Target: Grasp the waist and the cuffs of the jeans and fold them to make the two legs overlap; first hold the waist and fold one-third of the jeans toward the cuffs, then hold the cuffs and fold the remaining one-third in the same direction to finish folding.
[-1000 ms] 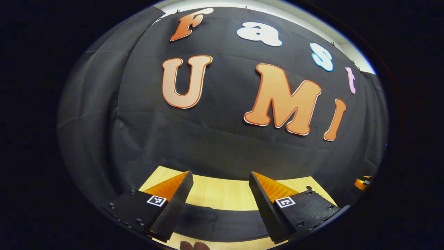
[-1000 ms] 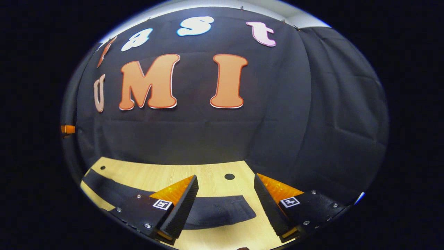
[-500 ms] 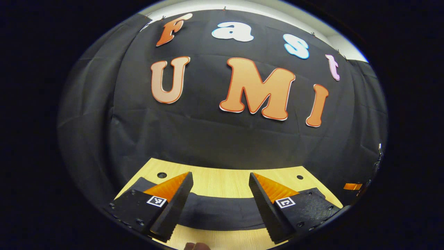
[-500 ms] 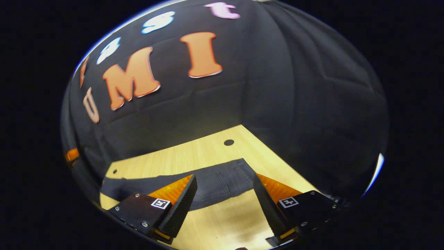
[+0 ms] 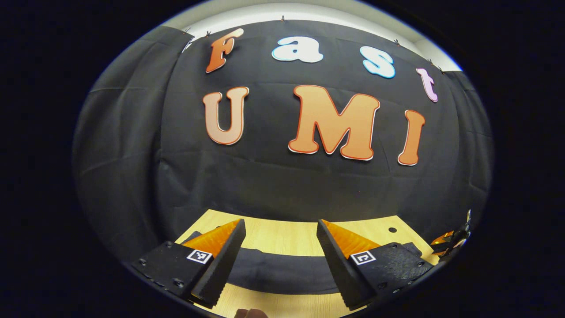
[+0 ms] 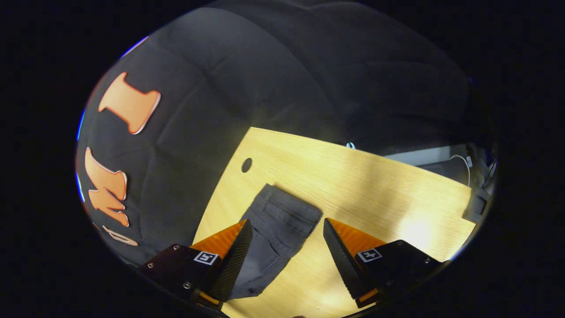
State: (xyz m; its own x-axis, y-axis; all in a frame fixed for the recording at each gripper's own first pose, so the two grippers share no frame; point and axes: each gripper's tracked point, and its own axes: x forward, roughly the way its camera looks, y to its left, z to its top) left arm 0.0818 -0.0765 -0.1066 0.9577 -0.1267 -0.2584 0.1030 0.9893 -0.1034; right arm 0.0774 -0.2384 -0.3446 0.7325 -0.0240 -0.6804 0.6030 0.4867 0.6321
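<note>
Dark grey jeans (image 5: pixel 278 271) lie flat across the light wooden table (image 5: pixel 282 234) in the left gripper view, stretching from side to side below my fingers. My left gripper (image 5: pixel 280 229) hangs open above them, holding nothing. In the right gripper view the waist end of the jeans (image 6: pixel 278 221) lies on the table (image 6: pixel 362 185), its waistband edge toward the far side. My right gripper (image 6: pixel 287 227) is open just above that waist end, fingers on either side of it and apart from the cloth.
The table has a round cable hole (image 6: pixel 246 164) beyond the waist and another hole (image 5: pixel 392 229) at the right. Black cloth walls close the back and side. Part of the other gripper (image 5: pixel 452 240) shows at the far right. A grey box with cables (image 6: pixel 474 207) sits past the table's end.
My right gripper has swung to the right and tipped down, so the waist end now lies between its fingers. The left gripper has shifted only slightly over the jeans.
</note>
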